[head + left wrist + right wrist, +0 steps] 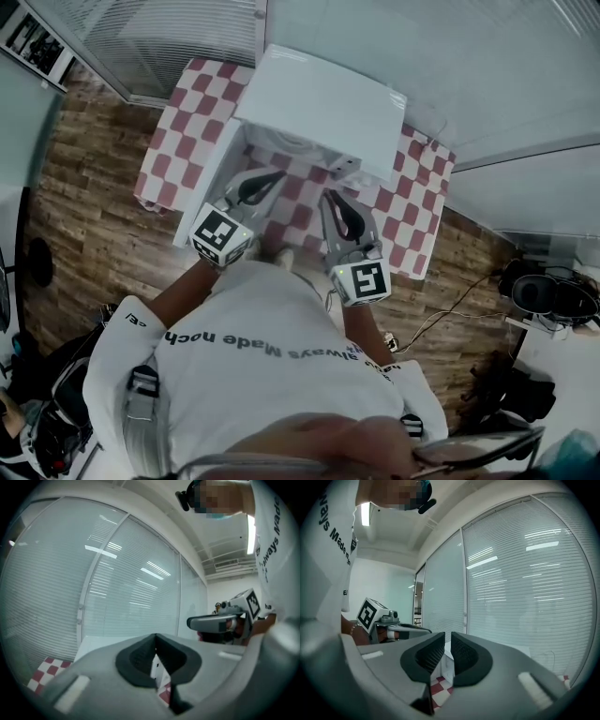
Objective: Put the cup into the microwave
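Observation:
A white microwave (323, 108) stands on a table with a red-and-white checked cloth (192, 122). Its door (208, 192) hangs open to the left, and the round turntable (292, 145) shows inside. A small pale object (281, 255), perhaps the cup, sits at the table's near edge between my arms; I cannot tell for sure. My left gripper (267, 180) and right gripper (336, 204) hover side by side before the opening, both shut and holding nothing. Both gripper views look up toward window blinds, with a bit of white microwave (449, 663) between the jaws.
Slatted blinds and glass walls (169, 37) stand behind the table. Wooden floor (84, 206) surrounds it, with a cable (450, 314) and dark headphones (544, 291) at the right and bags (37, 394) at the lower left. The person's white shirt fills the bottom.

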Demonstrator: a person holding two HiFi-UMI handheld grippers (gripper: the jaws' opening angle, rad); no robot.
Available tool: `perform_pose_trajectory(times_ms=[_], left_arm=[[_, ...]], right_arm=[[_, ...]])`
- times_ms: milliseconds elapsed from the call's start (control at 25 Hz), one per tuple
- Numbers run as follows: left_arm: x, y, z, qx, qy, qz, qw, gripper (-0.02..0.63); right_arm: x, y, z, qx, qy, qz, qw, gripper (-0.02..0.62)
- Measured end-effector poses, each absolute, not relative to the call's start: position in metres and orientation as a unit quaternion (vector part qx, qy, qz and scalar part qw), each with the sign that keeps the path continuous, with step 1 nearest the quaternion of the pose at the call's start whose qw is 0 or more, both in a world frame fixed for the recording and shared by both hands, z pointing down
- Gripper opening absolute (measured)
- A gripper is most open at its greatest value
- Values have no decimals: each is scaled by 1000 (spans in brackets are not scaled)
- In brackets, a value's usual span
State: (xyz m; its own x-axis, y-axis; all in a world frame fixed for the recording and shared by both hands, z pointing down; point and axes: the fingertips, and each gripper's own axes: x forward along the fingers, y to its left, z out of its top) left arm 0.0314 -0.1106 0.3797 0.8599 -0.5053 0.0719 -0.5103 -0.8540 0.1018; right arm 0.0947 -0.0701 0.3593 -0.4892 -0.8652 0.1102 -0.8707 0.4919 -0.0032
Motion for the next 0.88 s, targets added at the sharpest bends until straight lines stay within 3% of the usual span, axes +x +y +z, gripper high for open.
perform_pose_trajectory(times_ms=[880], left_arm=[[26, -81, 341, 966, -257, 1, 36, 3]], right_arm=[[91, -49, 318, 516, -856, 11, 21, 25]])
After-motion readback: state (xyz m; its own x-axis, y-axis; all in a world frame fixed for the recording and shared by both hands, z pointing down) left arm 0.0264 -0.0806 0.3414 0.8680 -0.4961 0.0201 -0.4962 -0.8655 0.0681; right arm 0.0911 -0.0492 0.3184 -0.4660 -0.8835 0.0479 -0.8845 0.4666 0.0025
